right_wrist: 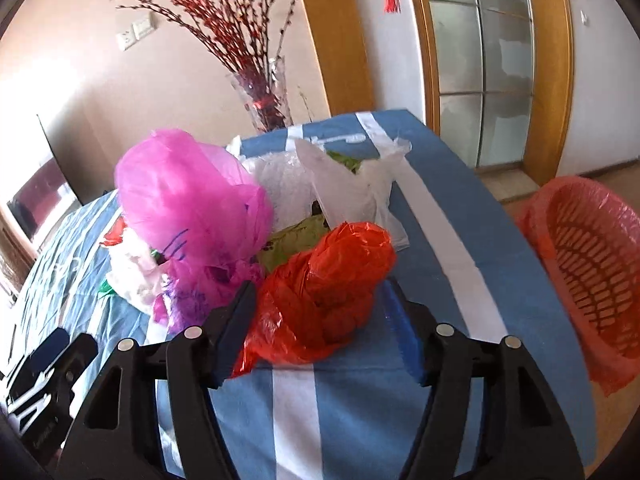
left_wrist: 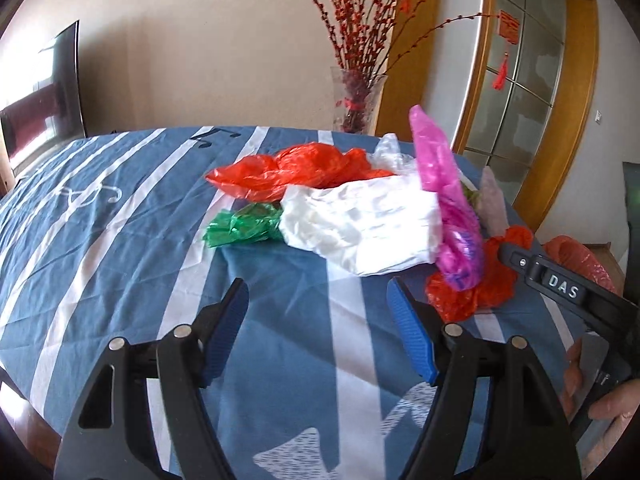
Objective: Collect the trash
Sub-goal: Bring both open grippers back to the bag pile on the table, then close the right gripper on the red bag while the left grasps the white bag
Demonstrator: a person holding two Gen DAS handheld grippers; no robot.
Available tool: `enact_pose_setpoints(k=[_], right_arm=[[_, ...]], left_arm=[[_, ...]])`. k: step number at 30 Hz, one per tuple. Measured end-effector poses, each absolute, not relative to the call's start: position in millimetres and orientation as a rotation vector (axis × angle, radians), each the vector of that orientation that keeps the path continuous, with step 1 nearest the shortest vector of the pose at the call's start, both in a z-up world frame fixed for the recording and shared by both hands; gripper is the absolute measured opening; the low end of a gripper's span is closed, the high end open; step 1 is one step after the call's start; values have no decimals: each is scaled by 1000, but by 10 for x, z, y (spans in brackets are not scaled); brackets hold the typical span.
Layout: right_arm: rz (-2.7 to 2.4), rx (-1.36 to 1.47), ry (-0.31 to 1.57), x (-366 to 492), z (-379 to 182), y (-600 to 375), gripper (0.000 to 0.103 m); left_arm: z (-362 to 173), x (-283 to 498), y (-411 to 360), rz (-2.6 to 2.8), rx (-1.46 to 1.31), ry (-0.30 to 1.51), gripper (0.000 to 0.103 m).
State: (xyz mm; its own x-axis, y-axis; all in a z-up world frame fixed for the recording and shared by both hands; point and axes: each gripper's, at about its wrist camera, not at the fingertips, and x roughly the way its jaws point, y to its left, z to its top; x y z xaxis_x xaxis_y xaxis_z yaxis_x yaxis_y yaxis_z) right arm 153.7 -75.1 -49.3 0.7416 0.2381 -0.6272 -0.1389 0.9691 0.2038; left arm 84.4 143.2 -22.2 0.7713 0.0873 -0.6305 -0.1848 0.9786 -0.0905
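Red bag (right_wrist: 324,292) near table edge (right_wrist: 516,236), beside basket (right_wrist: 592,264).

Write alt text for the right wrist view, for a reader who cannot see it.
The right tool hangs open around a crumpled red plastic bag on a blue and white striped tablecloth. Behind it lie a pink bag and clear bags. A red mesh basket lined with red plastic stands off the table's right edge.
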Motion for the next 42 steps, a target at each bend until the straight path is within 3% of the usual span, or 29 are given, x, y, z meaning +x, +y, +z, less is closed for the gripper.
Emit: enact_pose_setpoints(k=[9,17,32,42], right_arm=[[206,141,772,1642,-688,-616,65],[241,158,772,1657,-680,-657,45],[173,133,725,1374,-561,-1113,30],[130,108,703,1304,-549,-1252,30]], left_arm=[[-279,898,1545,147,-176,692,71],[-296,957,1528,133,-185,701,71],[-250,972,1471,123,-181,695,71],[-141,880,1500,118,-193,657,71]])
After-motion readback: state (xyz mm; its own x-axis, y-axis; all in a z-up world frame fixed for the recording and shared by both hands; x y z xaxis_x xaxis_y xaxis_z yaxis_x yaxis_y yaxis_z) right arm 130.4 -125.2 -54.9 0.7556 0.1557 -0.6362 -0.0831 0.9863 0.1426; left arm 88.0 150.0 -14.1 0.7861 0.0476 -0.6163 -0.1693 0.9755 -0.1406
